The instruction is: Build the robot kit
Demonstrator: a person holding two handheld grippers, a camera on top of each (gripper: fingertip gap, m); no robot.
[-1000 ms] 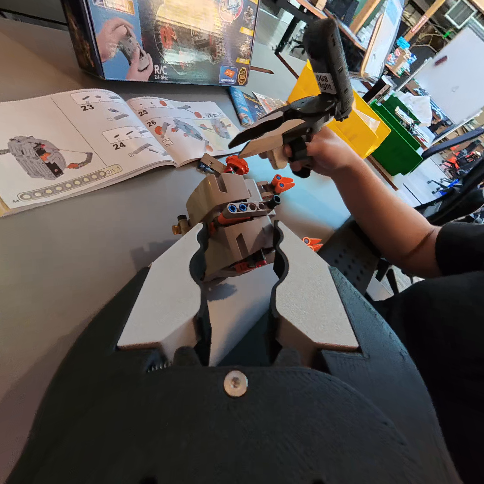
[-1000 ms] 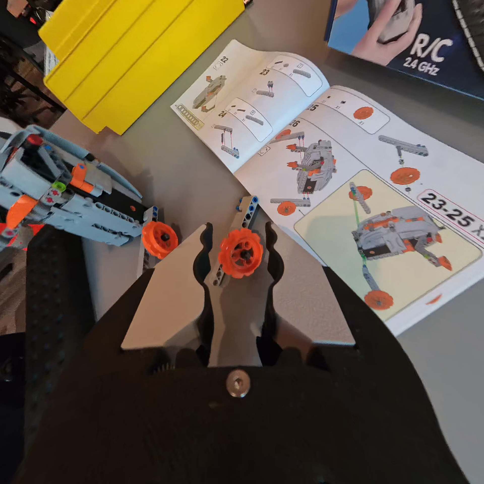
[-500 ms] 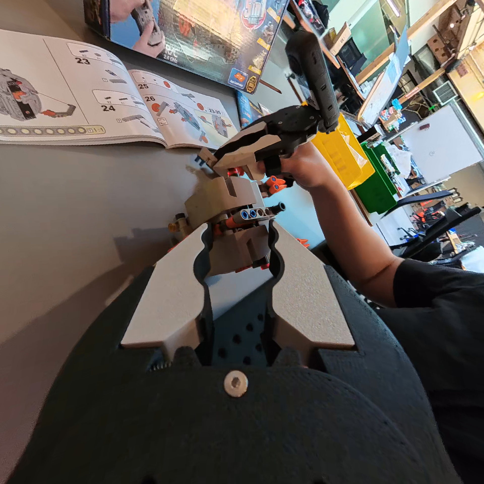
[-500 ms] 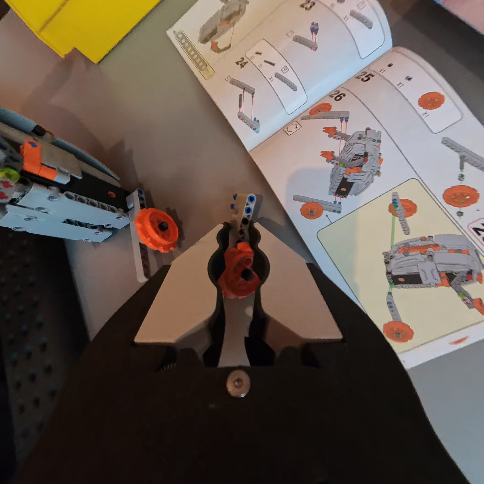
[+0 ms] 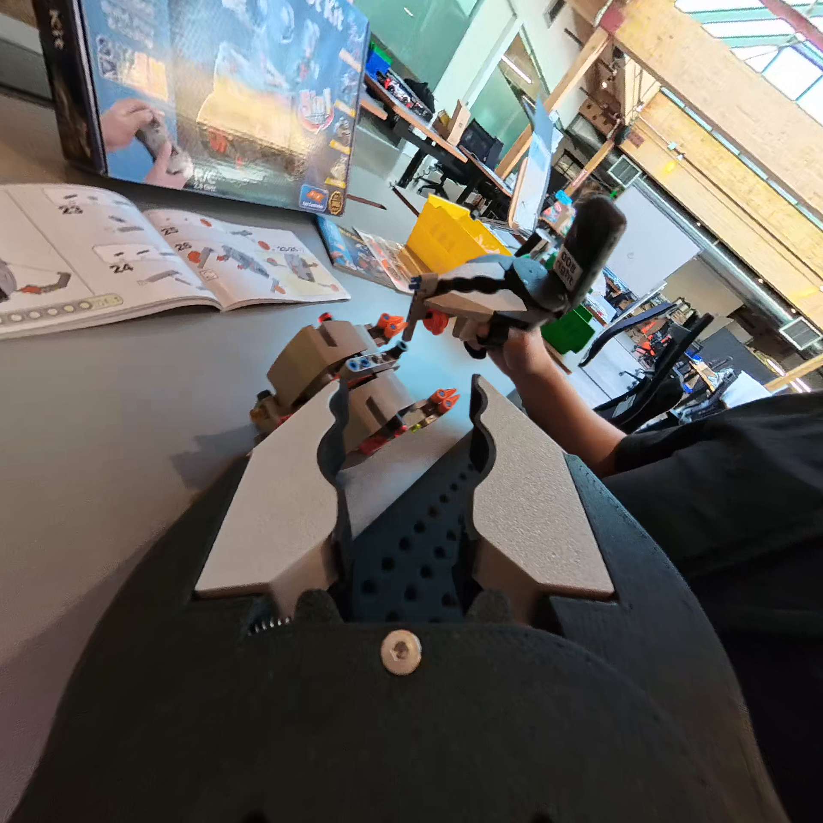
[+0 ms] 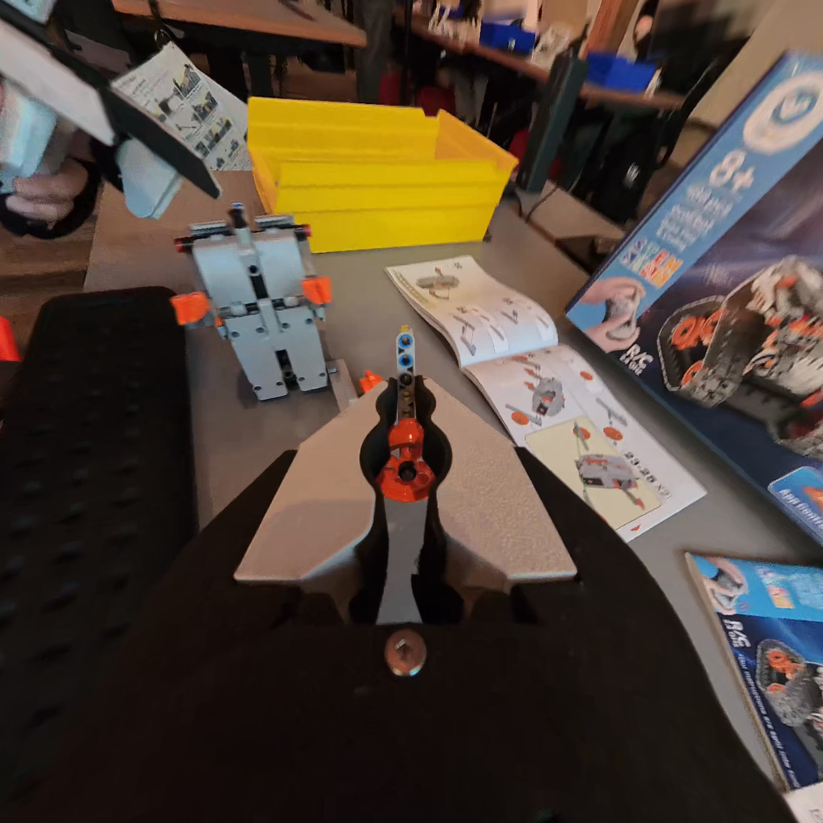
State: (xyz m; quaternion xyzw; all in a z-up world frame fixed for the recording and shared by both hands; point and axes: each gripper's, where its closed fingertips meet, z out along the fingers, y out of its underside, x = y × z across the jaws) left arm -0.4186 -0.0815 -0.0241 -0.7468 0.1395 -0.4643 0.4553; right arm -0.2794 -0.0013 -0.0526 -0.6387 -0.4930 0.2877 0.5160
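right wrist view: right gripper (image 6: 406, 401) is pinched tight on a grey beam with an orange gear (image 6: 404, 463), above the table's (image 5: 89, 445) near edge. left gripper (image 5: 407, 409), spread wide, straddles the grey brick model (image 5: 329, 369).

A big open workshop or maker lab. Timber beams (image 5: 694, 102) and skylights run overhead, with a whiteboard (image 5: 650, 240) and office chairs (image 5: 641, 343) off beyond the right gripper (image 5: 416, 289). Long workbenches (image 6: 249, 18) stand farther ahead, and yellow bins (image 6: 378, 178) share a grey table (image 5: 89, 445) with a kit box (image 5: 213, 98) and open manual (image 5: 169, 262).
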